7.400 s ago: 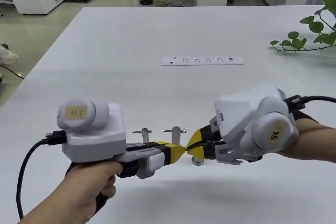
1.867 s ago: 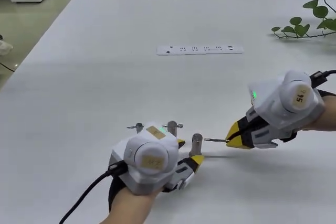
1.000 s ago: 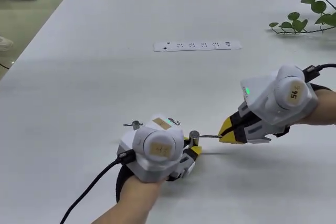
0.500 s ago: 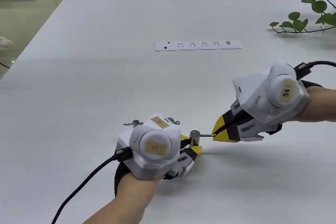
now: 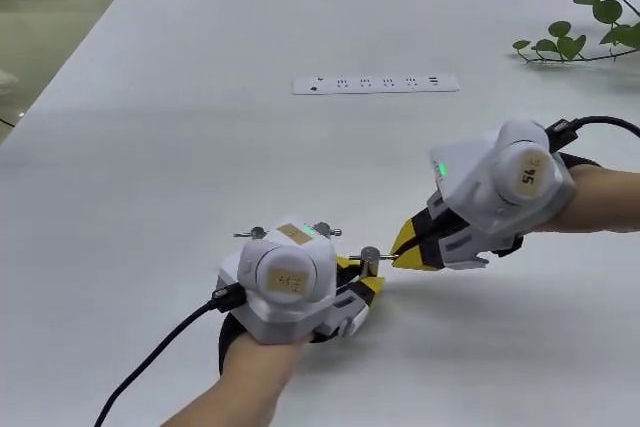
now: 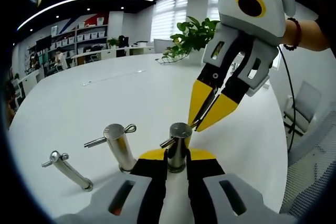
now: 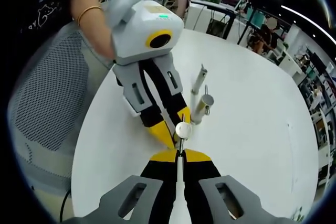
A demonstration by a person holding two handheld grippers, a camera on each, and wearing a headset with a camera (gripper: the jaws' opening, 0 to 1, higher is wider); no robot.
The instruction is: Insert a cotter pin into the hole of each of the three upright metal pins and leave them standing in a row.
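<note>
Three upright metal pins stand in a row on the white table [image 5: 180, 137]. Cotter pins sit through the far pin [image 6: 68, 168] and the middle pin [image 6: 119, 146]. My left gripper [image 6: 177, 157] is shut on the near pin [image 6: 179, 142], low on its shaft. My right gripper [image 7: 179, 156] is shut on a cotter pin [image 7: 180, 144], and its yellow tips almost touch the near pin's head [image 7: 182, 129]. The cotter pin's end [image 6: 167, 141] pokes out of the pin's other side. In the head view, the left gripper [image 5: 364, 283] and right gripper [image 5: 398, 251] meet at the near pin [image 5: 369, 259].
A white power strip [image 5: 376, 83] lies flat further back on the table. Green plant leaves [image 5: 590, 32] reach in at the far right. A black cable [image 5: 150, 372] trails from the left gripper toward the table's near edge.
My right gripper has moved left to the near pin, pushing the cotter pin into its hole. The left gripper has kept its hold on that pin.
</note>
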